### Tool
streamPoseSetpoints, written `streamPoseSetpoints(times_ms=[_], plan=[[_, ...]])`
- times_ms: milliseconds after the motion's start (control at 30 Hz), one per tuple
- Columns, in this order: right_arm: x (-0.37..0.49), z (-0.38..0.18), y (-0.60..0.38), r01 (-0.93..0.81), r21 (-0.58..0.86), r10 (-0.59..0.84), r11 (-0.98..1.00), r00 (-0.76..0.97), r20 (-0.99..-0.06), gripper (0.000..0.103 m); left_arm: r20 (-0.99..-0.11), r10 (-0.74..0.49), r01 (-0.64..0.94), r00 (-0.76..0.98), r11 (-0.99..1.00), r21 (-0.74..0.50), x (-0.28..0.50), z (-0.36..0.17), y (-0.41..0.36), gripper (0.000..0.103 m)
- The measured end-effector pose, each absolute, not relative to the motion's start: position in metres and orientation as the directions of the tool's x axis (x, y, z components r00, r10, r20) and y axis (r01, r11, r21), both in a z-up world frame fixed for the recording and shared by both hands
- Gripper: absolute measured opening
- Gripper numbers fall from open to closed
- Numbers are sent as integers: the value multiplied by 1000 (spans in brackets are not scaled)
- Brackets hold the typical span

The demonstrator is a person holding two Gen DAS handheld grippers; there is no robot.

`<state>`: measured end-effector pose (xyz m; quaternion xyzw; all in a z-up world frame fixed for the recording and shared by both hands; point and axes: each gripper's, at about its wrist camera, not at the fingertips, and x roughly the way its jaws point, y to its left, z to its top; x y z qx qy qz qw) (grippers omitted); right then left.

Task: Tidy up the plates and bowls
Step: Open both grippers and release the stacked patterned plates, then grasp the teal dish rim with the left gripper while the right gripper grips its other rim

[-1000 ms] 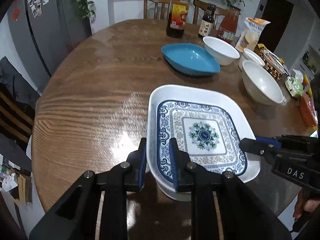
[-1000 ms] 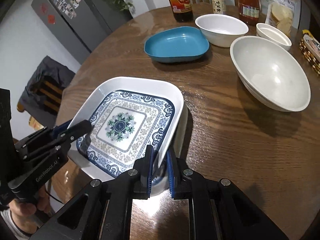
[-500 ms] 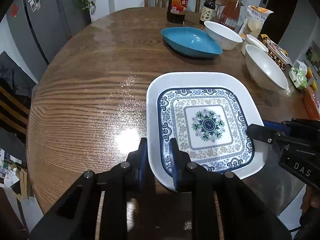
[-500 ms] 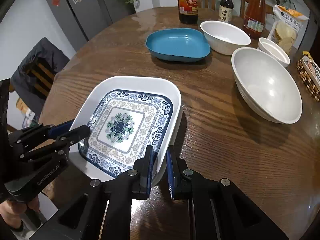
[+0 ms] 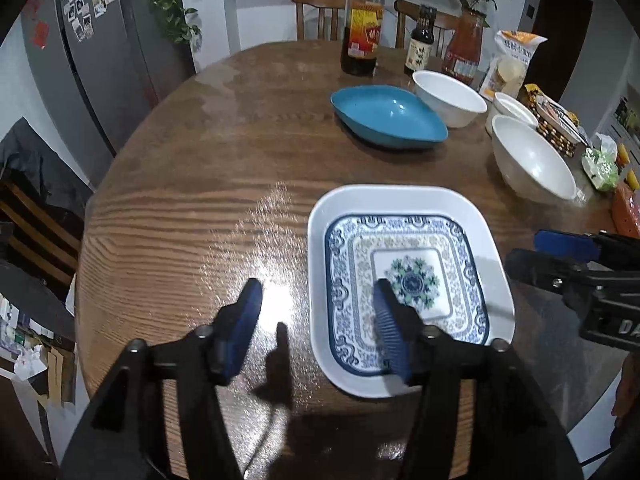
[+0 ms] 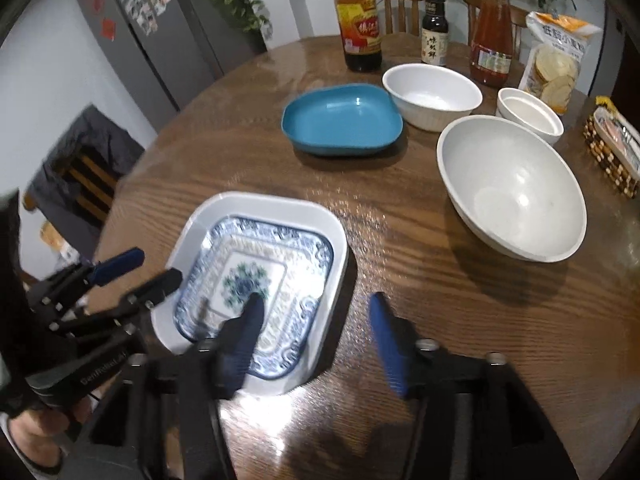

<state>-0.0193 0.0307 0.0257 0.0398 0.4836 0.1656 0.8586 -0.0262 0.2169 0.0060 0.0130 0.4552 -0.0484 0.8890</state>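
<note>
I see my left gripper [image 5: 316,312] with its fingers spread wide. One finger hangs over the bare wood and the other hangs over the patterned plate [image 5: 408,280]. They pinch nothing.

My right gripper [image 6: 316,320] has its fingers spread wide too. One finger is over the plate and the other is over the wood just beside it. It holds nothing.

The patterned plate is square, white at the rim, with blue and green flowers in the middle. It lies flat on the round wooden counter [image 5: 192,184], near the edge closest to me. Both grippers are at its near side, one on each side of it.

Farther back sits a blue dish [image 6: 342,120]. Just beside it is a white bowl [image 6: 432,96]. A big white bowl [image 6: 512,188] sits near the right side, well apart from the plate. A small white cup [image 6: 528,114] sits behind the big bowl.

At the far end of the counter stand three bottles [image 6: 362,20], and a bag of crackers [image 6: 556,64] stands next to them.
</note>
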Motion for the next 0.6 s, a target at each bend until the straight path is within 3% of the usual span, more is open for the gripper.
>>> streamPoseSetpoints(times_ms=[133, 300, 600], plan=[[-14, 35, 25, -233, 290, 369, 928, 477, -797, 61, -793, -68, 90, 606, 996, -16, -20, 15, 214, 78], [-4, 49, 17, -209, 353, 410, 912, 502, -762, 72, -769, -54, 83, 637, 997, -1, -8, 27, 207, 97], [9, 70, 0, -172, 368, 398, 914, 564, -724, 72, -768, -84, 79, 635, 996, -44, 35, 36, 191, 101]])
